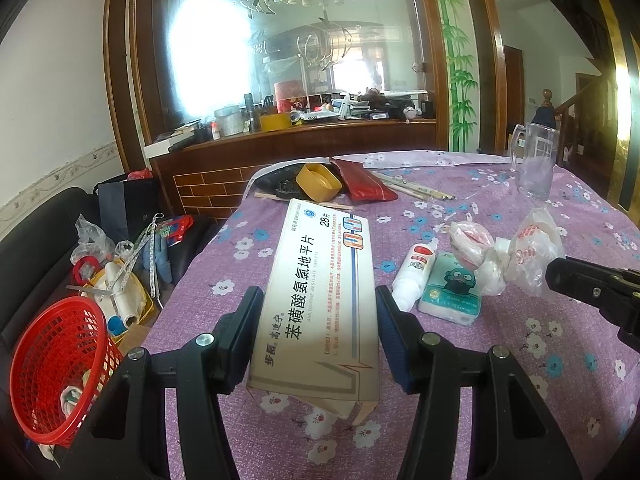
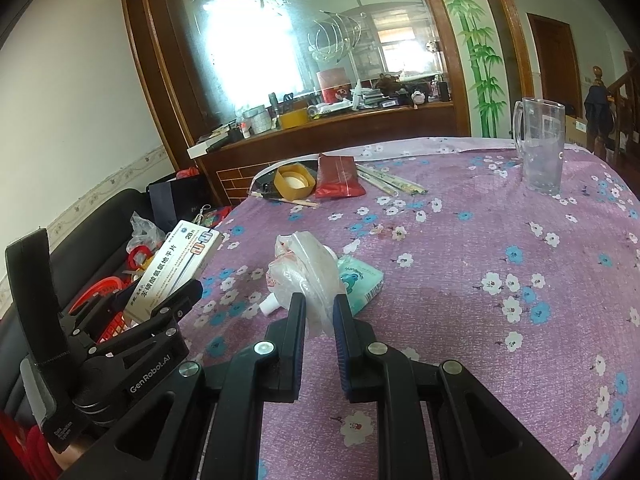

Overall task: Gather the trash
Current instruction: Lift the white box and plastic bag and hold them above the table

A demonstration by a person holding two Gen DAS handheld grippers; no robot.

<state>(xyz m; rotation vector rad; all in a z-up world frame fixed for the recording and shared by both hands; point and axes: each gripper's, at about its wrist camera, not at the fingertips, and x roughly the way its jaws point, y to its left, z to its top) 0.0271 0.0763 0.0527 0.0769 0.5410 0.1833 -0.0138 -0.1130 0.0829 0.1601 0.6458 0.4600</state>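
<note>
My left gripper (image 1: pixel 319 296) is shut on a white medicine box (image 1: pixel 320 280) with blue print, gripping its long sides. In the right wrist view the left gripper (image 2: pixel 160 300) holds that box (image 2: pixel 176 264) tilted up at the table's left edge. My right gripper (image 2: pixel 319 304) is shut on a crumpled clear plastic bag (image 2: pixel 308 272) with red print, which rests on the purple floral tablecloth (image 2: pixel 460 280). The left wrist view shows the right gripper (image 1: pixel 560 276) at the right edge, touching the same bag (image 1: pixel 524 252). A red mesh basket (image 1: pixel 60 364) sits low at the left, off the table.
A small white bottle (image 1: pixel 412 276) and a tissue pack (image 1: pixel 452 288) lie beside the bag. Farther back are a glass mug (image 1: pixel 536 164), a yellow tub (image 1: pixel 318 182), a red pouch (image 1: pixel 364 180) and chopsticks (image 1: pixel 412 188). A cluttered black sofa (image 1: pixel 48 248) stands left of the table.
</note>
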